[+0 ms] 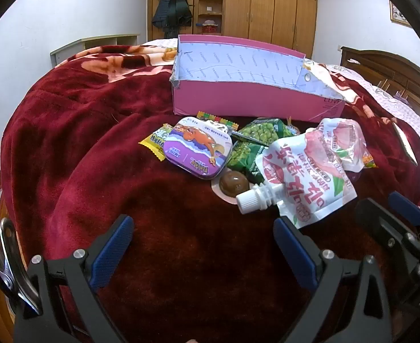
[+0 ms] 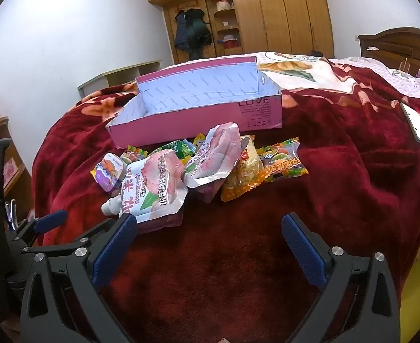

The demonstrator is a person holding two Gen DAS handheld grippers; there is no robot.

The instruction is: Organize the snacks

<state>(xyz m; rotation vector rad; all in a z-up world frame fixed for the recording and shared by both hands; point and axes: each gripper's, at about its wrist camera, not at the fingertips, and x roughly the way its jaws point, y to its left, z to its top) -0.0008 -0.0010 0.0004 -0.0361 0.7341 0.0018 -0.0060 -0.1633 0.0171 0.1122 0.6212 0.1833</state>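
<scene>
Snacks lie in a loose heap on the dark red blanket of a bed, just ahead of both grippers and not yet in the box. The left gripper hovers over bare blanket with its jaws spread wide and nothing between them; its right blue pad sits just beside the corner of a white-and-pink spouted pouch, whose white cap points back toward the camera. The right gripper is likewise wide apart and empty — its left pad is close to the lower edge of that same pouch. Beyond the pouch in the left wrist view come a brown round sweet in a clear cup, a purple mint tin with a yellow wrapper beside it, and green pea packets. A second, crumpled pink pouch leans in the middle of the heap in the right wrist view, with a yellow crinkle-edged packet and an orange gummy packet to its right. Behind the pile, touching or nearly touching it, stands an open pink cardboard box with a pale blue lining, empty as far as can be seen. Farther back are wooden wardrobes and dark jackets hanging on them — and a white phone lies on the blanket well to the right.
</scene>
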